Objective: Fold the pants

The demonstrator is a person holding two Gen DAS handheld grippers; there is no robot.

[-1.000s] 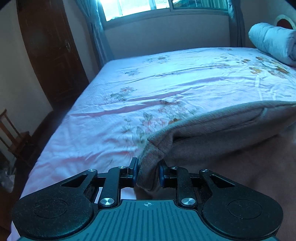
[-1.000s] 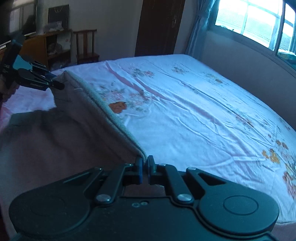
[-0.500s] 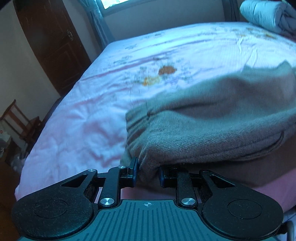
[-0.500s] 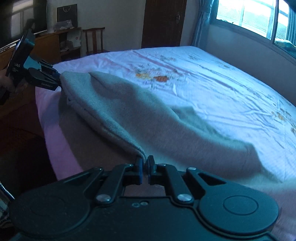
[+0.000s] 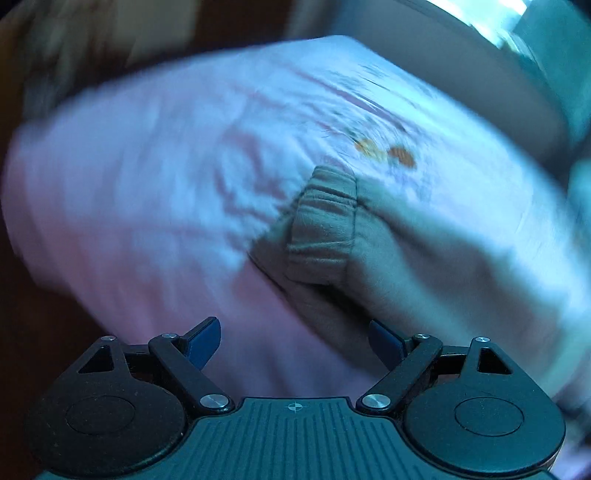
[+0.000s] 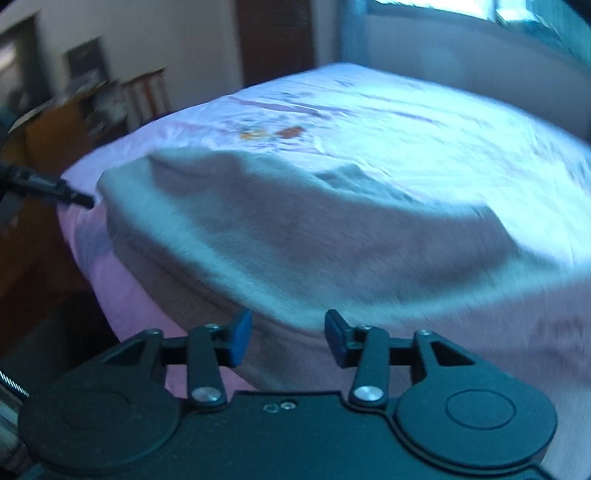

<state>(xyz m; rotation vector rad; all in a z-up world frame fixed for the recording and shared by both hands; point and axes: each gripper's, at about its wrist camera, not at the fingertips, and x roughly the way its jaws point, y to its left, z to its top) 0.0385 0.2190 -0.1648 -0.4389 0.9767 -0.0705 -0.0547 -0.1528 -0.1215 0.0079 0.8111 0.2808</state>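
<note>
Grey-brown fleece pants (image 6: 295, 236) lie folded over on the near edge of the bed. In the left wrist view their elastic cuff (image 5: 323, 229) lies on top of the pile, just beyond my left gripper (image 5: 293, 343), which is open and empty. My right gripper (image 6: 288, 336) is open and empty too, with the folded edge of the pants right in front of its blue pads (image 6: 240, 336). The left gripper also shows at the left edge of the right wrist view (image 6: 48, 188), beside the pants. Both views are blurred by motion.
The bed has a pink-white floral sheet (image 6: 406, 122). A dark wooden door (image 6: 275, 37) and a window (image 6: 480, 11) are behind it. Wooden furniture (image 6: 55, 133) stands to the left of the bed. The floor beside the bed is dark.
Both grippers have let go of the pants and opened. The pants have dropped folded onto the bed's near edge. Both grippers have pulled back a little.
</note>
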